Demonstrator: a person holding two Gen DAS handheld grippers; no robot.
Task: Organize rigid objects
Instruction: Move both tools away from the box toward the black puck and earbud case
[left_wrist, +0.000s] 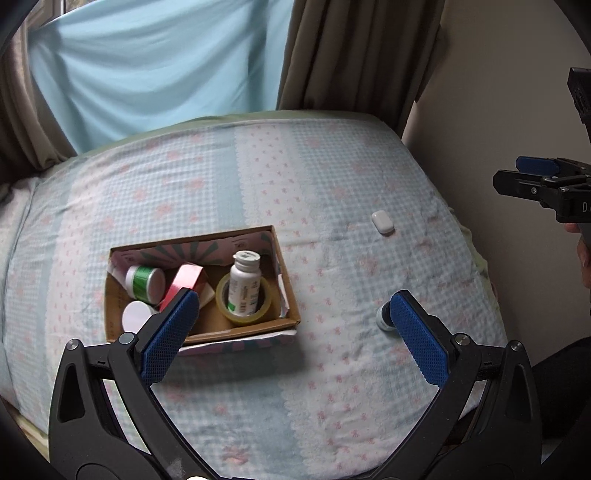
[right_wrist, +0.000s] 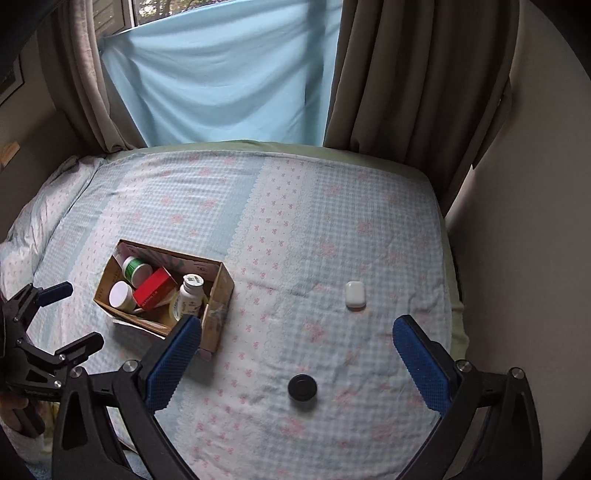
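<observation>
Bed (right_wrist: 280, 229) with checked blue-pink cover. Cardboard box (right_wrist: 218, 314) centre-left holds bottles. Black-capped jar (right_wrist: 303, 387) lies lower centre, between right tool (right_wrist: 297, 360) fingers, untouched; white case (right_wrist: 355, 295) beyond. Both tools spread wide, empty; left tool (left_wrist: 295, 332) above box.

Dim soft window daylight, faint shadows, fisheye-bent edges
</observation>
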